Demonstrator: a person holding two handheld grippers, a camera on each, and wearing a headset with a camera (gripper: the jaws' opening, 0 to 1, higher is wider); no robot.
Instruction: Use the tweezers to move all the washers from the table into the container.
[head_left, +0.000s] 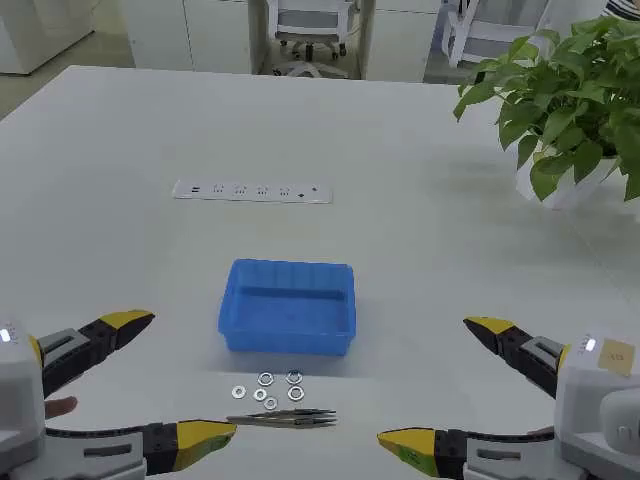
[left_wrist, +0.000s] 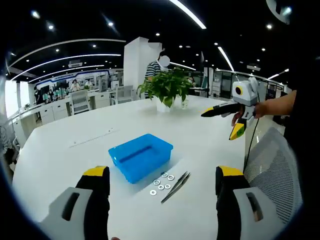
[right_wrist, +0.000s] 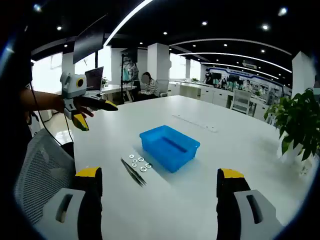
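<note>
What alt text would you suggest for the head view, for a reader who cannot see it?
A blue container sits on a white table, with a cluster of washers and tweezers on its near side. The left gripper and right gripper hover open at the bottom corners.

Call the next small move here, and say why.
Probably lower the right gripper onto the tweezers and close on them. It and the left gripper hang open above the table, holding nothing. The tweezers lie flat beside the washers, which all sit outside the blue container. Either gripper looks about equally placed.
</note>
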